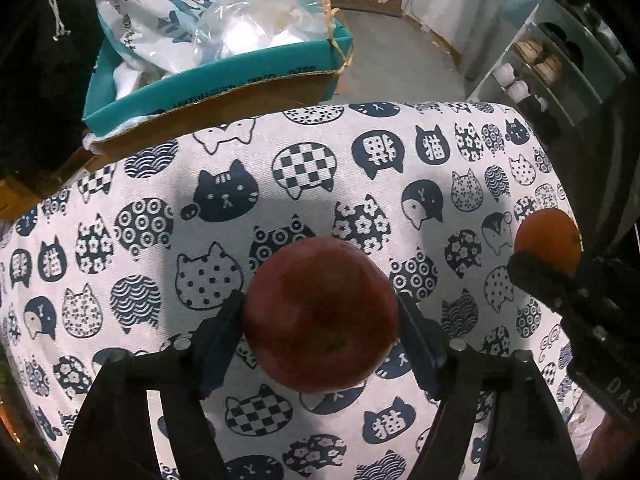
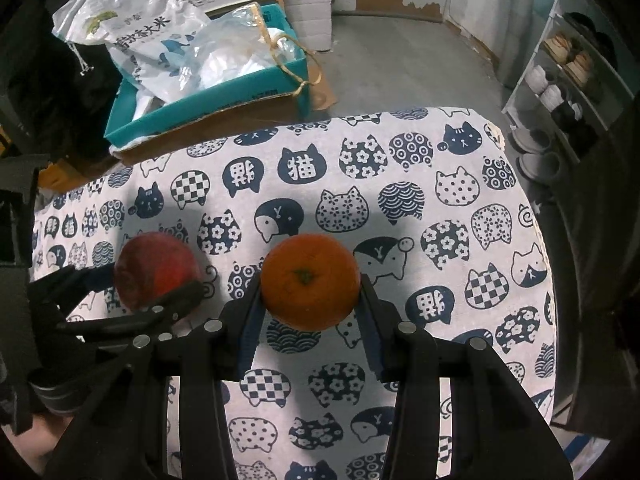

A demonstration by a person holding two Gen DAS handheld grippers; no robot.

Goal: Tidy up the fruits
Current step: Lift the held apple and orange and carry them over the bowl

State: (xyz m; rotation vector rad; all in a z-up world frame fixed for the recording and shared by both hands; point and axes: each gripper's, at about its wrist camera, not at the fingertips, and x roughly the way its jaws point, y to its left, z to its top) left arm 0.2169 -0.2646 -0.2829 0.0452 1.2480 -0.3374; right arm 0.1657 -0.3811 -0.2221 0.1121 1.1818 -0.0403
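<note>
My left gripper (image 1: 320,316) is shut on a red apple (image 1: 320,312) and holds it above the cat-print tablecloth (image 1: 160,208). My right gripper (image 2: 311,294) is shut on an orange (image 2: 311,280) above the same cloth (image 2: 460,208). The two grippers are side by side. The orange (image 1: 548,236) and the right gripper (image 1: 560,272) show at the right edge of the left wrist view. The apple (image 2: 156,268) and the left gripper (image 2: 132,292) show at the left of the right wrist view.
Beyond the table's far edge stands a teal cardboard box (image 1: 208,84) holding a rice bag (image 2: 152,36) and clear plastic bags. A white shelf with shoes (image 2: 560,80) stands at the far right. Grey floor (image 2: 400,60) lies behind the table.
</note>
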